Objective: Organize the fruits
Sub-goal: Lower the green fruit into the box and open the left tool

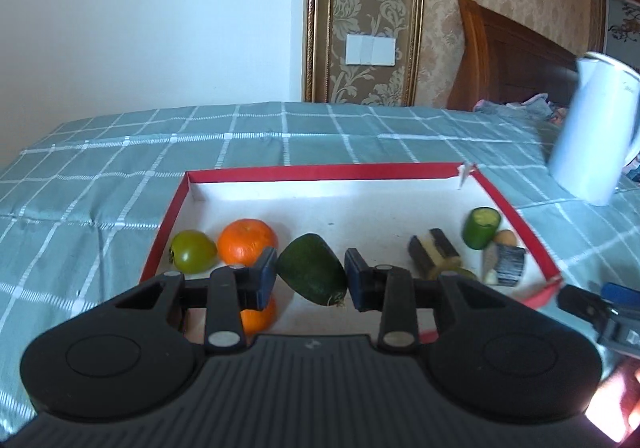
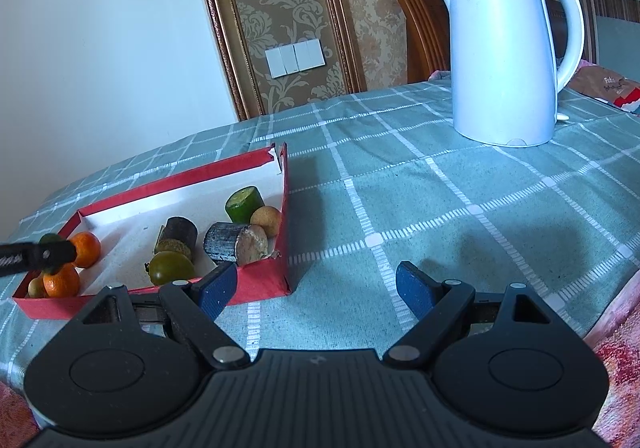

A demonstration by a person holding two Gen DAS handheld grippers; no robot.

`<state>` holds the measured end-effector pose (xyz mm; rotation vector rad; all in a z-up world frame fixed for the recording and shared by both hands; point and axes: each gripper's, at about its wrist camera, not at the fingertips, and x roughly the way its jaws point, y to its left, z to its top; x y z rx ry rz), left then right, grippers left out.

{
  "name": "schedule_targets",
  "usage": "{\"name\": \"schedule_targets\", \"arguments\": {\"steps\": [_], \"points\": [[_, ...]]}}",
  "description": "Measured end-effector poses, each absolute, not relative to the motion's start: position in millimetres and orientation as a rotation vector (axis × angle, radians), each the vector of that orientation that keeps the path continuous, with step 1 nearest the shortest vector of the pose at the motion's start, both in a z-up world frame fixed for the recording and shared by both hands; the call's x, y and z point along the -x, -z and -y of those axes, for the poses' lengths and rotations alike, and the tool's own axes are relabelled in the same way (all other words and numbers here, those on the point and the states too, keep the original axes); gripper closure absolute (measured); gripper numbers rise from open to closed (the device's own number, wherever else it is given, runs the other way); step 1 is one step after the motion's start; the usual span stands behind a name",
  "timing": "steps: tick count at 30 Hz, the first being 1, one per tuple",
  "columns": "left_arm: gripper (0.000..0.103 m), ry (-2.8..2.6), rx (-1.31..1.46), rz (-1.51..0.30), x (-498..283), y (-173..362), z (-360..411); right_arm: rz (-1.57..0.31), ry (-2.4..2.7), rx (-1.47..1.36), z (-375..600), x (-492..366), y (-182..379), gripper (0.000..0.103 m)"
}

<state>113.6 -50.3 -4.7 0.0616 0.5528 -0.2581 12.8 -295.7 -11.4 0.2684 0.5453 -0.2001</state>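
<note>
Red-walled box: your tray lies on the green checked cloth, white floor inside, its far right corner torn.
Left gripper: your left gripper has its blue pads on either side of the avocado; the pads sit against its skin, so you are holding it, low over the tray's near edge at 6 o'clock of the tray.
Right gripper: your right gripper stands wide, nothing between the pads, over bare cloth just right of the tray, its left pad in front of the tray's near right corner.
Oranges: one orange lies at 9 o'clock of the avocado, touching or nearly touching the left pad; a second orange shows below that pad, partly hidden.
Green tomato: your green tomato lies at the tray's left wall, beside the first orange.
Right-hand cluster: a cucumber stub stands upright at 3 o'clock of the tray; a dark block and a grey cylinder lie near it; a small tan ball sits between stub and cylinder.
Second tomato: another green one shows in the right wrist view at the tray's near wall.
Kettle: a white kettle stands upright on the cloth, well apart from the tray, at 1 o'clock of your right gripper.
</note>
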Motion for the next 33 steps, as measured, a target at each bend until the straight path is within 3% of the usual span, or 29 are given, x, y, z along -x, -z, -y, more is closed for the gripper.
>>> {"name": "schedule_targets", "arguments": {"steps": [33], "points": [[0.066, 0.261, -0.091, -0.580, -144.6, 30.9, 60.3, -0.594, 0.194, -0.256, 293.2, -19.5, 16.4, 0.016]]}}
